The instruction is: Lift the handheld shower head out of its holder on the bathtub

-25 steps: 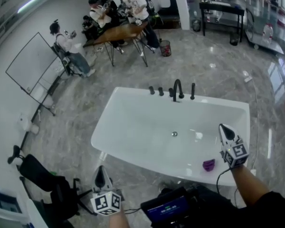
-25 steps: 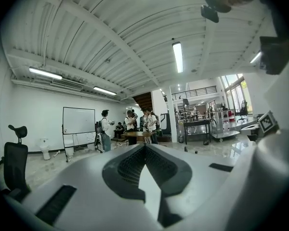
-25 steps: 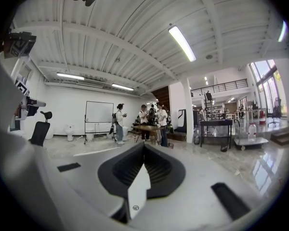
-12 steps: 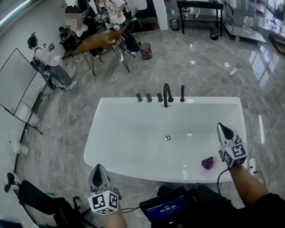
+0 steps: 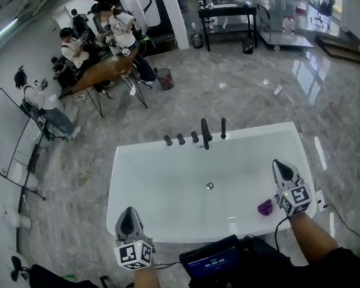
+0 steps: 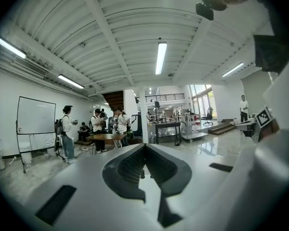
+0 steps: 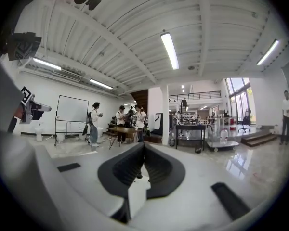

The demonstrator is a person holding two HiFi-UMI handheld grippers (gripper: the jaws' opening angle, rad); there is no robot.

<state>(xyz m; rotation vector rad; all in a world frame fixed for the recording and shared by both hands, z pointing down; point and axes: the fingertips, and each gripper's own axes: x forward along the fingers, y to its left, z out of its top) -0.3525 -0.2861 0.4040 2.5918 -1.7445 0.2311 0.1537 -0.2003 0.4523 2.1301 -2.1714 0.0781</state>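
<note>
Handheld shower head (image 5: 223, 128), likely the slim black upright at the right end of the fittings, sits in its holder on the white bathtub's (image 5: 264, 131) far rim. We have squared up closer; left tongs (image 5: 129, 216) and right tongs (image 5: 281, 168) pinched together, empty, well short.

Bright, even light from ceiling tube lights (image 7: 171, 50); glare on glossy floor (image 5: 306, 74); heavy fisheye, dark vignetted corners.

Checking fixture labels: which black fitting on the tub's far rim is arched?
The tall spout, fourth from the left; the other four are straight uprights.
</note>
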